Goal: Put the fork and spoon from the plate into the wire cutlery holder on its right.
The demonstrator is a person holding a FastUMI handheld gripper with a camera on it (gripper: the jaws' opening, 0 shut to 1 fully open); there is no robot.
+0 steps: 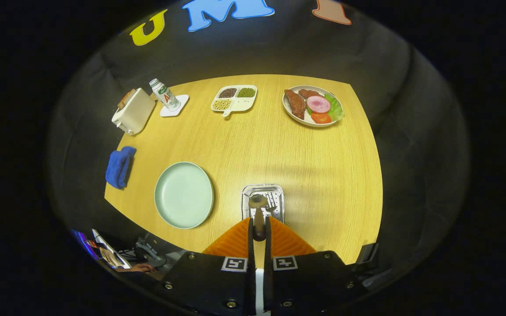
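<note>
Gripper [259, 228] closed on the spoon [258, 210], fingers pressing its handle from both sides, bowl end held above the wire cutlery holder [262, 202], where the fork [271, 202] already sits. Pale green plate [184, 195] bare, just left of the holder, close to the table's [253, 145] near edge. Broad open wood beyond, up to the sectioned tray [234, 98] and food plate [312, 105] along the far edge.

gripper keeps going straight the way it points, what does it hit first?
Likely the wire holder just ahead of the fingers. The gripper is shut on a spoon, its bowl over the holder, beside the fork. Depth unclear.
</note>
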